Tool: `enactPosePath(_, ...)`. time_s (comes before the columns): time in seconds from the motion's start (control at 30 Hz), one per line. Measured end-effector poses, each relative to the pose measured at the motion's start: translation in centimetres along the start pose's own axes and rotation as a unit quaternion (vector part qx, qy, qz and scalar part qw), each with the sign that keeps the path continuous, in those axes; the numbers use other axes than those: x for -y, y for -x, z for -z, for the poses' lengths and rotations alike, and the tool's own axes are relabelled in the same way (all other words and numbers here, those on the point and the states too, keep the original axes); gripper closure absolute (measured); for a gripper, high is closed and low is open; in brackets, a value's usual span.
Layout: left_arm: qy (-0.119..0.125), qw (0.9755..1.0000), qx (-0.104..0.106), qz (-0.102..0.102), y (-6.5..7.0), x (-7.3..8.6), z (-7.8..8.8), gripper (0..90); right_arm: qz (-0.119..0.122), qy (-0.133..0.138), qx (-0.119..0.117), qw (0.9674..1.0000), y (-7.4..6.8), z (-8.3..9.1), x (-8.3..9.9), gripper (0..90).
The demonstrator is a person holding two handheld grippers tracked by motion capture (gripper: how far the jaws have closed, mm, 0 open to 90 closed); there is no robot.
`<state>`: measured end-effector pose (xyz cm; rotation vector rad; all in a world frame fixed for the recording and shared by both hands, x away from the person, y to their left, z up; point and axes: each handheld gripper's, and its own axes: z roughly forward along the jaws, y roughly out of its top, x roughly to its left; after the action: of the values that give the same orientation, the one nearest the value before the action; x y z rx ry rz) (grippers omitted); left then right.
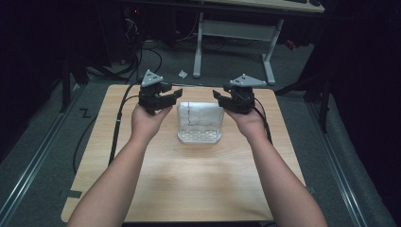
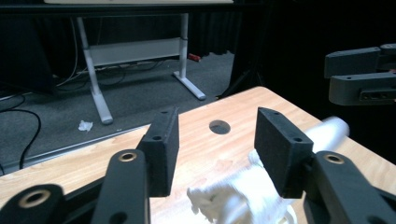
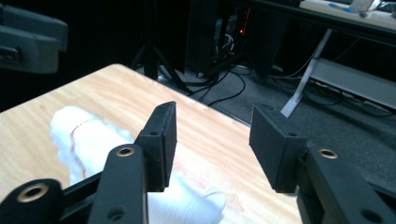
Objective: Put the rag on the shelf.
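White cloth (image 1: 199,122) lies between the left gripper (image 1: 163,100) and right gripper (image 1: 227,98), both fingers spread, empty.

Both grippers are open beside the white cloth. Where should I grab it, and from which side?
Judging by its flat, roughly square lie, take the white cloth by its two far corners: left gripper from the left, right gripper from the right, since each already flanks it.

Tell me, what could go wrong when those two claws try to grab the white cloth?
The white cloth is soft and crumpled, so the open left gripper and right gripper might pinch only a fold and bunch it up. The wooden table looks smooth, so the cloth could slide away instead of lifting.
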<state>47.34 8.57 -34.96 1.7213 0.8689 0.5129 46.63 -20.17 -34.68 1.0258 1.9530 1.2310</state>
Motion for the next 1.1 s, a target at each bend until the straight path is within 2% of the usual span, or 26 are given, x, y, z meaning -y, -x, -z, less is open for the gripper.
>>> enactPosePath(0.07, 0.004, 0.9999, 0.009, 0.005, 0.4, 0.6, 0.9, 45.9, 0.01, -0.007, 0.008, 0.9999, -0.3, 0.6, 0.4, 49.0)
enactPosePath(0.13, 0.003, 0.9999, 0.011, -0.002, 0.8, 1.4, 1.7, 45.0, 0.023, -0.007, 0.013, 0.9996, -0.5, 1.2, 1.0, 46.6)
enactPosePath(0.2, 0.002, 0.9999, 0.011, -0.008, 1.1, 2.4, 2.5, 43.7, 0.025, -0.005, 0.01, 0.9996, -0.6, 1.8, 1.5, 45.0)
enactPosePath(0.33, -0.007, 0.9998, 0.018, -0.005, 1.4, 4.5, 4.2, 40.2, 0.009, -0.006, -0.007, 0.9999, -0.7, 3.0, 2.9, 41.1)
enactPosePath(0.43, -0.018, 0.9996, 0.019, -0.013, 1.9, 6.7, 5.3, 36.7, 0.003, -0.008, -0.016, 0.9998, -0.8, 3.9, 4.2, 39.5)
enactPosePath(0.57, -0.039, 0.9987, 0.033, 0.005, 1.9, 9.9, 6.2, 34.2, -0.011, -0.017, -0.032, 0.9993, -1.0, 5.1, 6.4, 36.1)
enactPosePath(0.73, -0.079, 0.9956, 0.046, 0.022, 2.1, 14.3, 6.6, 33.6, -0.018, -0.045, -0.062, 0.9969, -1.8, 6.1, 10.0, 32.6)
enactPosePath(0.83, -0.097, 0.9934, 0.054, 0.029, 2.5, 16.8, 6.6, 33.1, -0.024, -0.045, -0.075, 0.9959, -2.5, 6.6, 12.6, 28.8)
enactPosePath(0.97, -0.115, 0.9918, 0.05, 0.027, 2.8, 19.9, 6.6, 31.2, -0.053, -0.068, -0.084, 0.9928, -3.6, 6.8, 16.4, 26.1)
enactPosePath(1.03, -0.132, 0.989, 0.059, 0.029, 3.1, 20.8, 6.7, 30.9, -0.063, -0.086, -0.088, 0.9904, -4.2, 7.0, 18.2, 22.7)
enactPosePath(1.07, -0.135, 0.9882, 0.066, 0.031, 3.3, 20.9, 6.8, 30.1, -0.065, -0.1, -0.084, 0.9893, -4.5, 7.1, 19.0, 21.0)
enactPosePath(1.1, -0.133, 0.9882, 0.071, 0.028, 3.5, 20.9, 6.8, 29.7, -0.066, -0.104, -0.077, 0.9894, -4.8, 7.3, 19.8, 20.0)
